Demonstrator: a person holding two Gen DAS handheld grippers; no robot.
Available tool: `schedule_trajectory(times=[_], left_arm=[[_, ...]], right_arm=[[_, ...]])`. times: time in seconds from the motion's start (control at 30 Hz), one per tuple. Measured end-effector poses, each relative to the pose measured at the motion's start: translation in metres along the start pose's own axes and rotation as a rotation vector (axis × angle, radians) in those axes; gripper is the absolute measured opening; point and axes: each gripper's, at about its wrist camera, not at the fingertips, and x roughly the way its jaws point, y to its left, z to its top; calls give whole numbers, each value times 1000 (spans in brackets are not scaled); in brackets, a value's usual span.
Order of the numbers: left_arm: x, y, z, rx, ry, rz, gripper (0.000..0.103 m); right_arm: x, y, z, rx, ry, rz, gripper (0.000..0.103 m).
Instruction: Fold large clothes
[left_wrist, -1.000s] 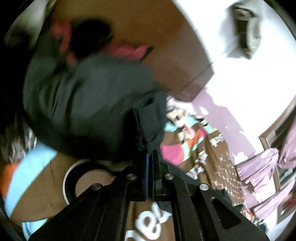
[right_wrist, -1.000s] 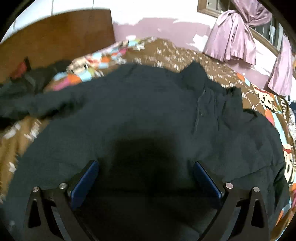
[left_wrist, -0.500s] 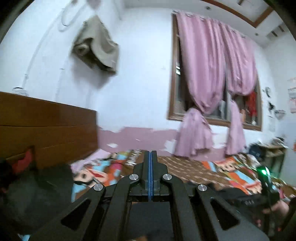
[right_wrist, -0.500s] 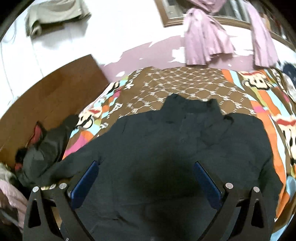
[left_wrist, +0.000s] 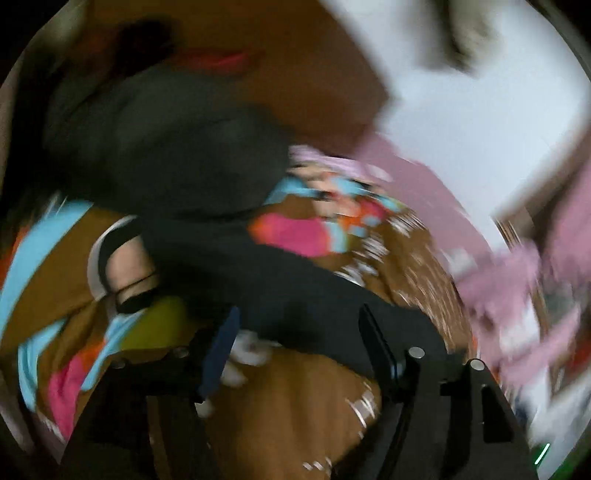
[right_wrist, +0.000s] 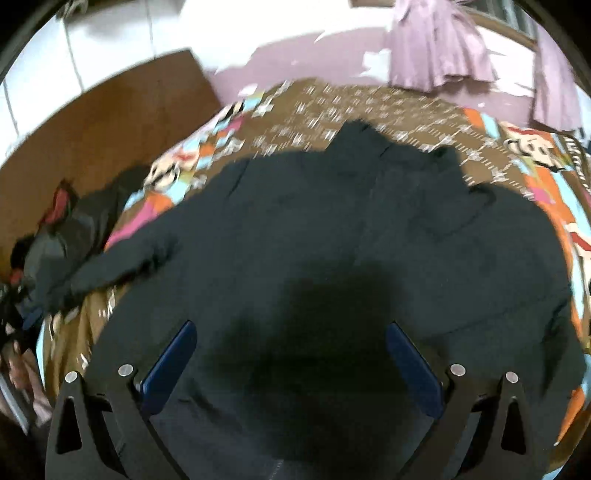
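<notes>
both hand-held grippers spread wide above dark shirt.

garment: dark long-sleeved shirt, collar and button placket visible
state: unfolded, slightly rumpled
pose: spread flat, collar toward the far edge of the patterned bedspread
sleeve: stretched out sideways toward the bedspread's left edge

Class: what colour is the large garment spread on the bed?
Dark charcoal garment; clearest in the right wrist view.
</notes>
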Motion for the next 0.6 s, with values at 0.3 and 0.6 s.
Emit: schedule_trajectory(times=[0.3, 0.6], left_arm=[[70, 102, 40, -375, 40, 93, 61], [82, 78, 48, -226, -41, -9, 6]], right_arm=[[49, 44, -28, -225, 81, -49, 103], [59, 41, -35, -231, 85, -24, 103]])
